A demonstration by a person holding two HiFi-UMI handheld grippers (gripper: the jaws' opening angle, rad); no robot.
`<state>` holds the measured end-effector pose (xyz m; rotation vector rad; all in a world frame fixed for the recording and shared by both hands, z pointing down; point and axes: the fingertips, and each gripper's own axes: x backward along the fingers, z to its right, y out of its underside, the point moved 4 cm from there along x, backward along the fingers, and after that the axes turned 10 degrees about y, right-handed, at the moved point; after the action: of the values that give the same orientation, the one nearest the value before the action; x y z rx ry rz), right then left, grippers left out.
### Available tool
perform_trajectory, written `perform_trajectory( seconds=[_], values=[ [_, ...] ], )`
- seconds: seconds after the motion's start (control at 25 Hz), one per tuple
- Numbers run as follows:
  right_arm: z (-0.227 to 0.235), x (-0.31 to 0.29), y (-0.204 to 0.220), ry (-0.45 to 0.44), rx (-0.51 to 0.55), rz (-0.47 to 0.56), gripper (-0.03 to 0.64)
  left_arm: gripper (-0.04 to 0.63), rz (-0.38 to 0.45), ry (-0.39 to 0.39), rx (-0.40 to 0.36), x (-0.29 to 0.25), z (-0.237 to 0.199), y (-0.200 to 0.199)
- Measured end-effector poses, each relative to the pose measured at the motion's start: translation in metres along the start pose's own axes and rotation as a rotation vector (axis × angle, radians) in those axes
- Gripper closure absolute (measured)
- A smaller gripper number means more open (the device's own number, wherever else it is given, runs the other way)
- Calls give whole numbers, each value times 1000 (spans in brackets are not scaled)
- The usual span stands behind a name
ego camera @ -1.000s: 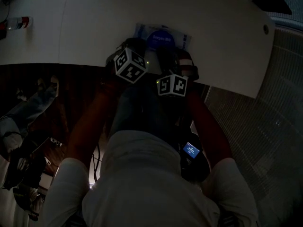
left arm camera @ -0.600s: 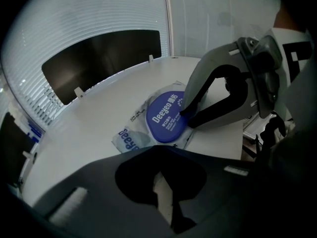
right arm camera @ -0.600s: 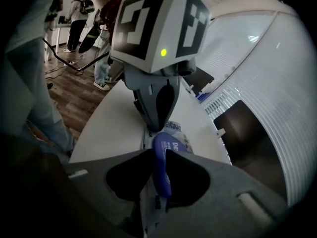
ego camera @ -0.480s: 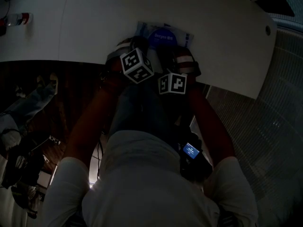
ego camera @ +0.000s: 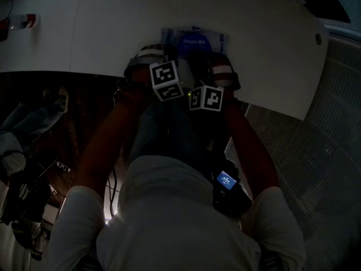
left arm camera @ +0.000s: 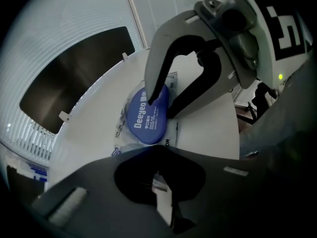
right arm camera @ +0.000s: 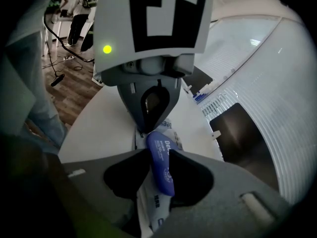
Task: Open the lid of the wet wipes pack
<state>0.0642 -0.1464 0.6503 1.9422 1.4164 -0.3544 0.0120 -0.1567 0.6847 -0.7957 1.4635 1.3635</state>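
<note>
Head view: a white, smooth, round-edged table (ego camera: 113, 27) carries the soft white film wet wipes pack (ego camera: 217, 41) near its near edge, topped by a glossy blue oval plastic lid (ego camera: 194, 40). The left gripper (ego camera: 170, 55) and right gripper (ego camera: 202, 61) crowd in over the pack's near side, side by side, their marker cubes uppermost. This view is too dim to show the jaws. A small clear bottle with a red band (ego camera: 21, 21) lies at the table's far left.

Left gripper view: the lid (left arm camera: 146, 120) lies face-up with white print, and crinkled film of the pack (left arm camera: 120, 128) shows round it. The left gripper (left arm camera: 158, 182) has its matt dark grey jaws drawn together on a thin strip of the pack's printed film at the near end. The right gripper (left arm camera: 159, 103), of curved light grey plastic, has its tips on the lid's right edge.

Right gripper view: the right gripper (right arm camera: 159, 170) pinches the lid (right arm camera: 162, 162), seen edge-on between its two grey jaws, which the other views do not show. The left gripper (right arm camera: 147, 125) tapers to a closed point on the pack (right arm camera: 148, 207) just beyond the lid. A wooden floor (right arm camera: 69, 83) lies left of the table.
</note>
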Motion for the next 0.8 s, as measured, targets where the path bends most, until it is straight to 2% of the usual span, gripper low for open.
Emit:
perform_trajectory(
  seconds=[0.12, 0.2, 0.44, 0.8],
  values=[
    [8, 1, -4, 28, -14, 24, 499, 607, -5, 5, -24, 0, 1, 0],
    [19, 3, -9, 61, -28, 49, 520, 607, -10, 5, -35, -1, 1, -1],
    [57, 2, -25, 134, -64, 98, 531, 607, 1, 13, -28, -1, 0, -2],
    [93, -29, -28, 150, -59, 124, 531, 607, 31, 25, -2, 0, 0, -3]
  ],
)
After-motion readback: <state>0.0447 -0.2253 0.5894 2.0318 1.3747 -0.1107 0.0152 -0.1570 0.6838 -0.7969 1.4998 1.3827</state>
